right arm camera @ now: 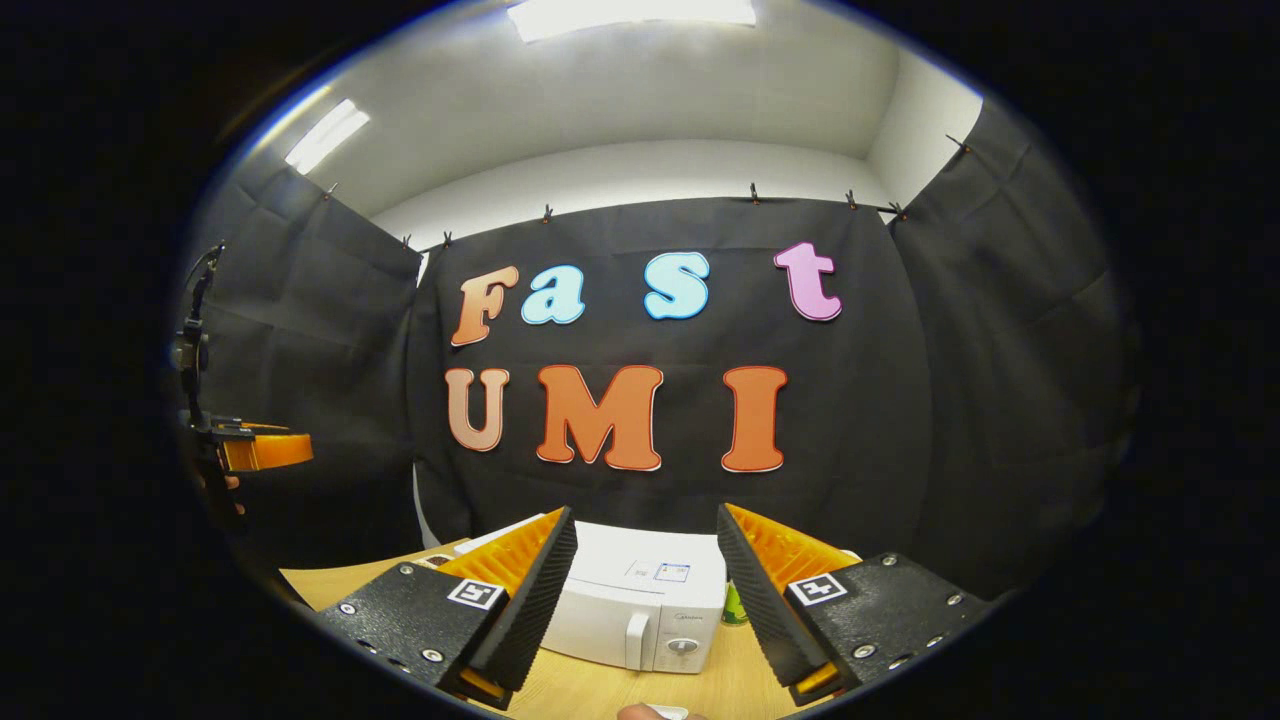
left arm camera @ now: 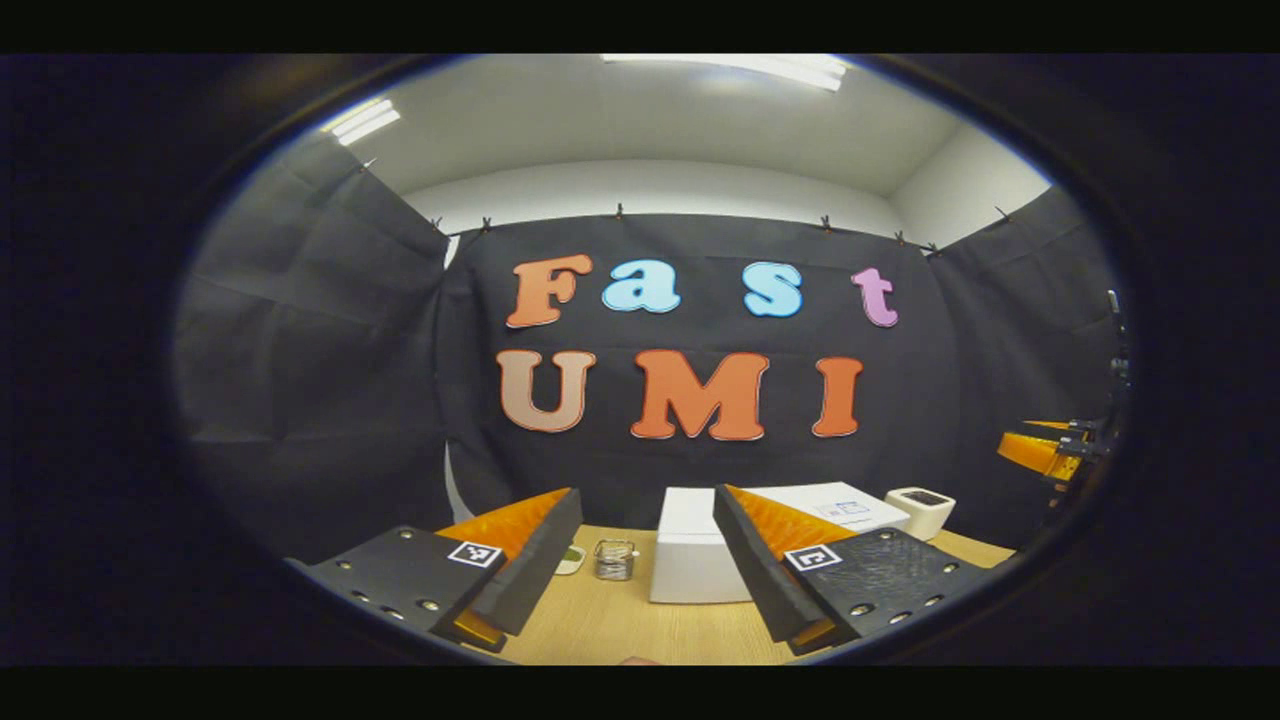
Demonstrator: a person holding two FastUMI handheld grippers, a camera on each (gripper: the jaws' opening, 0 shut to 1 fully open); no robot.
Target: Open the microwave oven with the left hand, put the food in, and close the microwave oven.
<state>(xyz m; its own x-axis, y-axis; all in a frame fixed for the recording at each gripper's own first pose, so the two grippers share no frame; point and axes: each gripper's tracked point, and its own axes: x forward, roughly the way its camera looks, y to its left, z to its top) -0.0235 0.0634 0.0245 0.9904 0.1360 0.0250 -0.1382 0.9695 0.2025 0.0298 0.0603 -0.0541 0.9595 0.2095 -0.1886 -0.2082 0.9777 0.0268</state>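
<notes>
Wooden table (left arm camera: 600, 620) carries the closed microwave oven (right arm camera: 640, 610), partly hidden behind fingers. Left gripper (left arm camera: 645, 560) and right gripper (right arm camera: 645, 590) both spread wide, holding nothing.

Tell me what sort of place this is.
Probably a staged recording booth, not a real kitchen: black cloth walls clipped up around a wooden table holding a white microwave oven.

Your left gripper (left arm camera: 640, 570) and right gripper (right arm camera: 645, 600): ridged wedge fingers, screwed mount plates, square fiducial tags.
</notes>
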